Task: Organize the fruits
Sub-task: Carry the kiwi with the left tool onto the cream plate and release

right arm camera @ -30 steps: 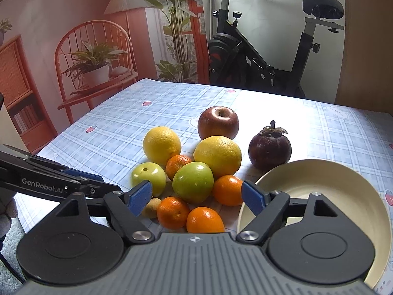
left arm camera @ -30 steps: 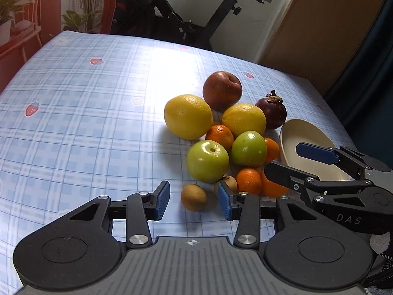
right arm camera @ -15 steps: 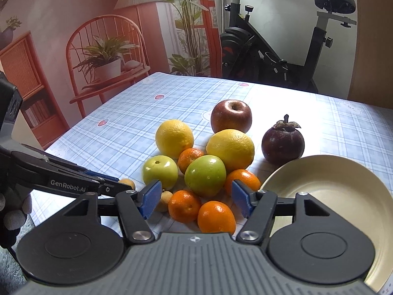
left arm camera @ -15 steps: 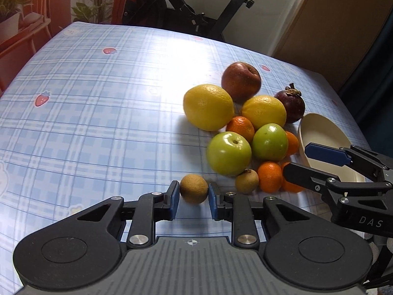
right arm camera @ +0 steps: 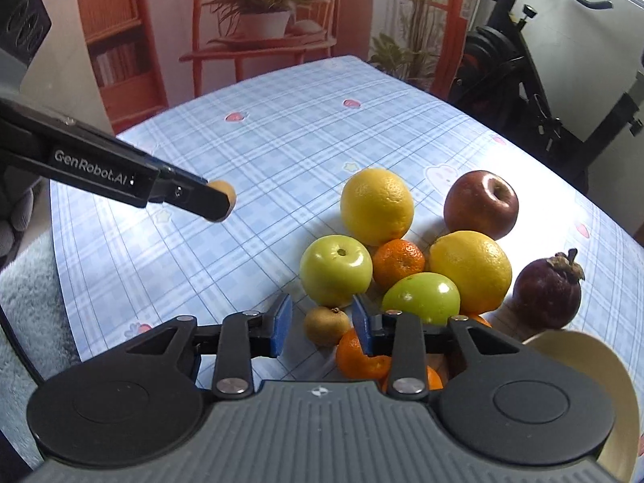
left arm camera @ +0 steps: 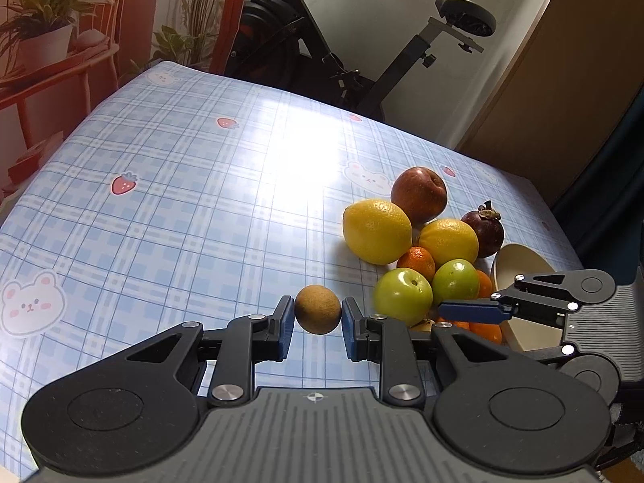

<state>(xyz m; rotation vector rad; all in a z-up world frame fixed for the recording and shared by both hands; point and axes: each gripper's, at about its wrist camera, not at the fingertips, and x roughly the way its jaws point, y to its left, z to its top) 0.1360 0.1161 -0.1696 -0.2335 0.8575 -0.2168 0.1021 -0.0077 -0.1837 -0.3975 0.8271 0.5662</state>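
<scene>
Grips a small brown fruit [left arm camera: 318, 309] in the left claw [left arm camera: 318, 310], blue pads pressed to both its flanks, out over bare bench [left arm camera: 161, 221] to the left of the heap. Cannot tell whether lifted clear of the checked cloth.

Has just been closing the right claw [right arm camera: 322, 316]; narrow now, straddling a second brown fruit [right arm camera: 327, 327] at the heap's near edge. Shows a sliver of gap at the left pad, so not clamped.

Beyond that fruit, heaped and touching:
- two green apples [right arm camera: 336, 269], side by side;
- a tangerine [right arm camera: 398, 261] wedged between apples and lemons;
- two lemons [right arm camera: 376, 205] behind;
- a red apple [right arm camera: 481, 205] farthest back;
- a mangosteen [right arm camera: 547, 290] at the right, just beside the cream plate [right arm camera: 583, 366].

Two more tangerines [right arm camera: 358, 354] close under the right claw, partly hidden by its right finger.

Empty as far as seen in the plate, at the bench's right edge.
</scene>
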